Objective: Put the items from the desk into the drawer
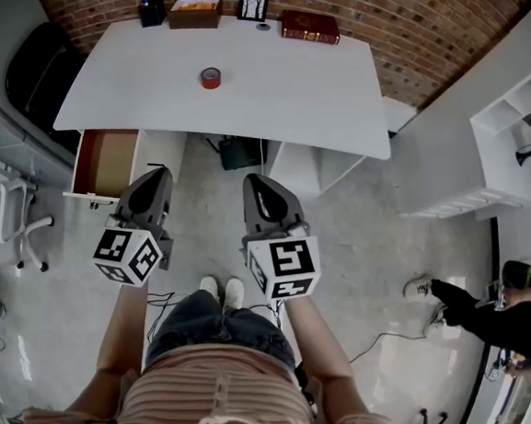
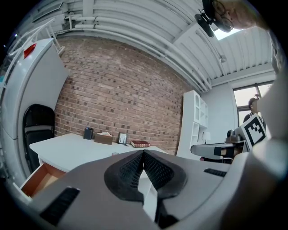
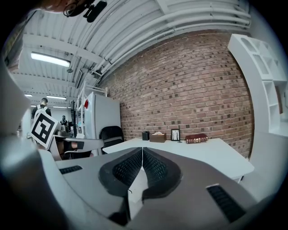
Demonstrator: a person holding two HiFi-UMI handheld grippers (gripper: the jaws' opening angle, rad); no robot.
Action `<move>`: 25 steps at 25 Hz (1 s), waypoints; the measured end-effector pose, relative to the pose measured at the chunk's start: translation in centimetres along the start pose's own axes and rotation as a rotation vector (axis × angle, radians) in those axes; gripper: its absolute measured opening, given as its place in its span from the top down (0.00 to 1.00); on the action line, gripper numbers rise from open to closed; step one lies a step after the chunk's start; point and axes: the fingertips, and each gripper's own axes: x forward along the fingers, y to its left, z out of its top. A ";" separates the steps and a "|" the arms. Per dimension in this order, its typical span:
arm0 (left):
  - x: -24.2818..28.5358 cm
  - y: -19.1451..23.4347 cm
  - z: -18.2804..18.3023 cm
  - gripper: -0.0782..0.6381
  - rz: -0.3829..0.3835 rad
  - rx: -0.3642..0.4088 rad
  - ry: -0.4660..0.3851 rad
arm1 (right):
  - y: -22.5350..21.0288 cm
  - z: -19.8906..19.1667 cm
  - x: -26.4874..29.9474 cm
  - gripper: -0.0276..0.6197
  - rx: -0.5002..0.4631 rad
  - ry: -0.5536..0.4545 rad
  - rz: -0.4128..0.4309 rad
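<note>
Red tape [image 1: 211, 78] at 12 o'clock on desk [image 1: 294, 98], drawer [image 1: 113, 161] open at 10: my left gripper [image 1: 163, 173] and right gripper [image 1: 250, 181], both pressed together and empty, I'd spread one before reaching.

The worktop [image 1: 285, 97] was looked down on steeply from head height, from well back. It was also seen nearly level along the left tool [image 2: 143, 153] and right tool [image 3: 142, 150], with the brick wall [image 3: 189, 90] behind shared by all three views.
</note>
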 end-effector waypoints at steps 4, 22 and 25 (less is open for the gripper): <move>0.7 0.3 0.3 0.88 -0.001 0.011 -0.008 | -0.4 -0.1 0.3 0.93 0.000 0.007 -0.015; 2.0 1.7 1.1 0.88 0.013 0.040 -0.008 | -1.0 -0.4 1.1 0.93 0.014 0.013 -0.035; 2.2 1.7 1.1 0.88 0.018 0.041 -0.009 | -1.1 -0.2 1.1 0.93 0.011 0.018 -0.035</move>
